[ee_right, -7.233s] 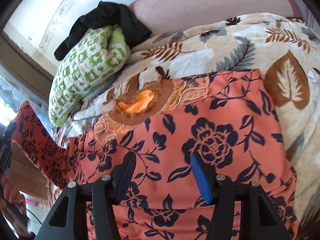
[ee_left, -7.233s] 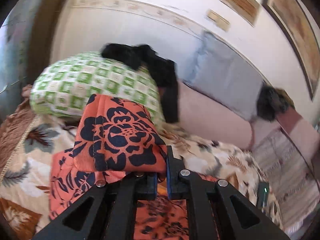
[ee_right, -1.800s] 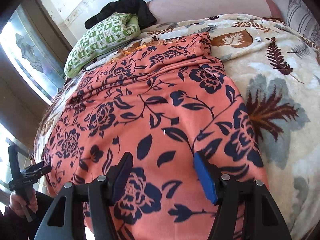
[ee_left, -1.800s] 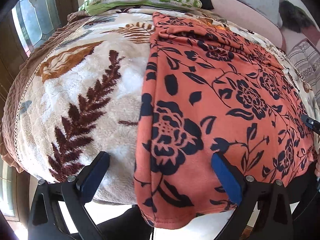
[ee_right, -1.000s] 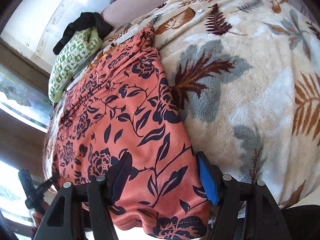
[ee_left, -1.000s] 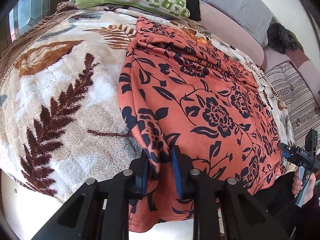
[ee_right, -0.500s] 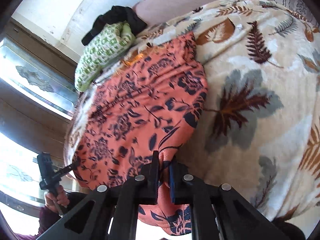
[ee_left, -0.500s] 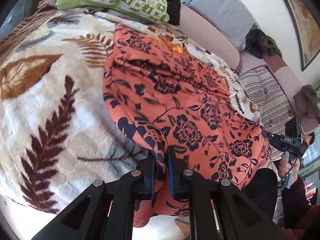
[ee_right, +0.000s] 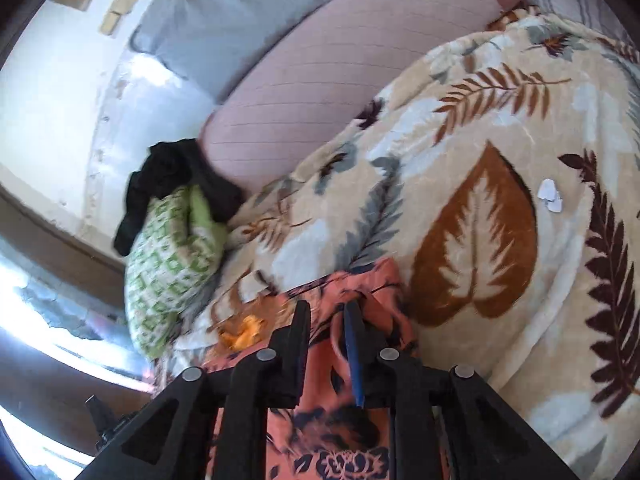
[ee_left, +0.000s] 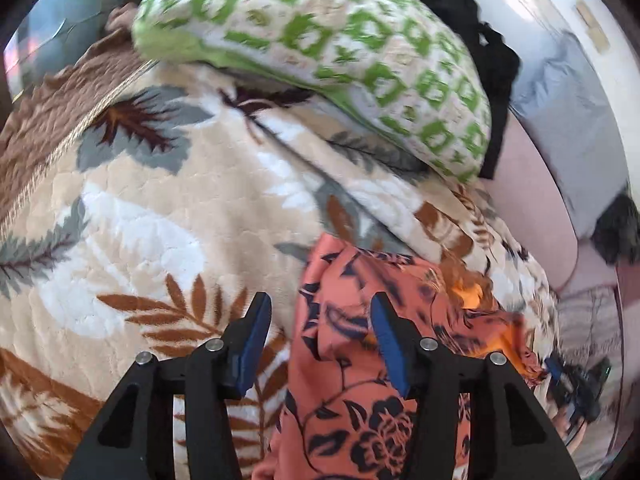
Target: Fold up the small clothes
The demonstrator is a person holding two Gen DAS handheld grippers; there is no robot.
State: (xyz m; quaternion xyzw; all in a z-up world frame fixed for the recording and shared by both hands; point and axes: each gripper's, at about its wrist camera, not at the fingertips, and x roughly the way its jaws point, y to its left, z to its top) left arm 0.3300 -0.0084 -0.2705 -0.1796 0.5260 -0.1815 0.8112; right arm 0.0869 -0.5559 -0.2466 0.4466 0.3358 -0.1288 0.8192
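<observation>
Left gripper (ee_left: 318, 334) hangs wide open over the orange floral garment (ee_left: 360, 400); right gripper (ee_right: 326, 336) is narrow, pinching its edge. No readable writing.

This is a home bedroom. A plush cream leaf-patterned blanket (ee_left: 152, 208) covers a bed, with a green-and-white checked pillow (ee_left: 360, 52) at its head edge. A padded pink headboard (ee_right: 340, 80) backs it.

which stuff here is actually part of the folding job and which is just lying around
Part of the job:
- orange floral garment, on the leaf-print blanket
- left gripper, fingers apart
- right gripper, fingers closing on the garment's edge

Just lying about:
- green checked pillow
- black clothing on the pillow
- grey cushion
- white scrap
</observation>
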